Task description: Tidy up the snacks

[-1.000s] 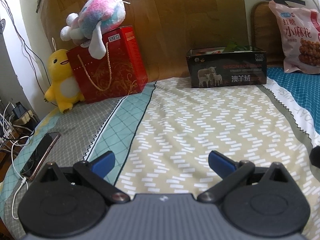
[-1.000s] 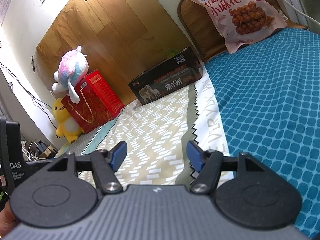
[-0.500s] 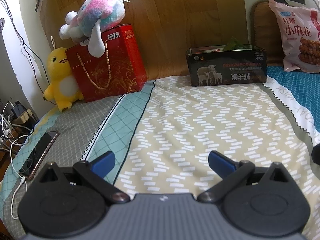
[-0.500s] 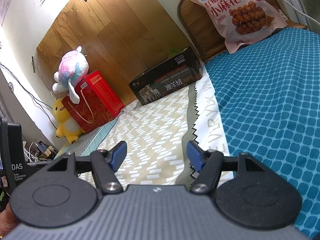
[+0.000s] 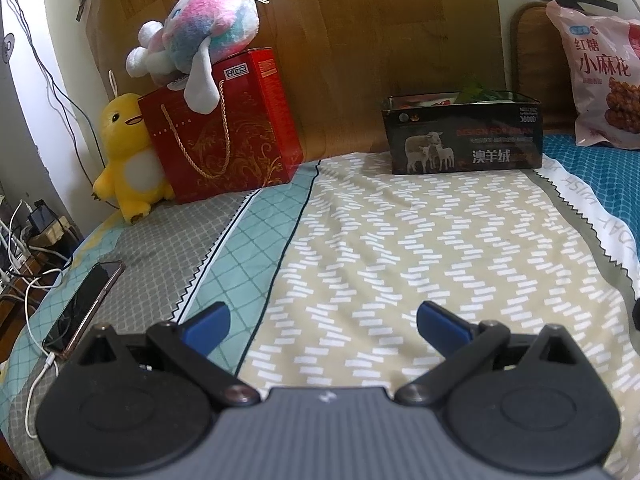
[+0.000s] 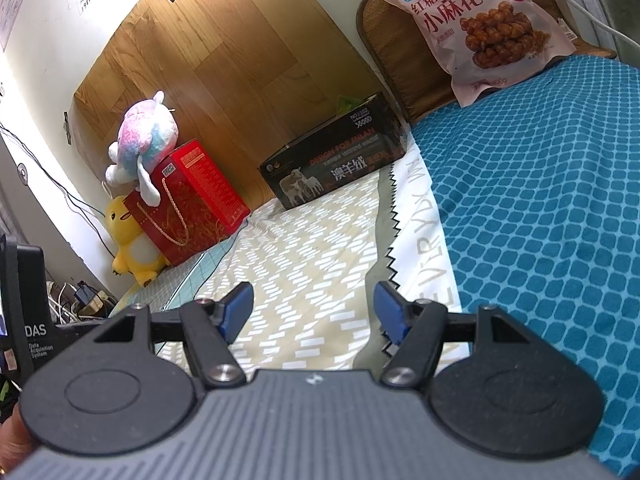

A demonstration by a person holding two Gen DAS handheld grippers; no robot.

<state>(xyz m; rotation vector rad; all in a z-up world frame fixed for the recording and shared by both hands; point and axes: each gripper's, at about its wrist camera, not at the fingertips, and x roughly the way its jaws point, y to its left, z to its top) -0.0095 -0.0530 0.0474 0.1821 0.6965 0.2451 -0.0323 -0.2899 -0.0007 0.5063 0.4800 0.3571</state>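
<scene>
A pink snack bag [image 5: 604, 84] [image 6: 476, 32] printed with fried twists leans against the headboard at the far right of the bed. A black open-top box [image 5: 464, 136] [image 6: 336, 164] with sheep on its side stands at the head of the bed, with some packets showing inside. My left gripper [image 5: 320, 320] hovers open over the beige patterned sheet, well short of the box, nothing between its blue pads. My right gripper [image 6: 314, 308] is open too, low over the sheet near the blue cover, far from the bag.
A red gift bag [image 5: 224, 128] [image 6: 188, 204] stands at the far left with a pink-and-blue plush [image 5: 196, 44] on top and a yellow duck plush [image 5: 124, 152] beside it. A phone [image 5: 82, 308] on a white cable lies near the bed's left edge. A black device [image 6: 24, 304] stands at the right view's left.
</scene>
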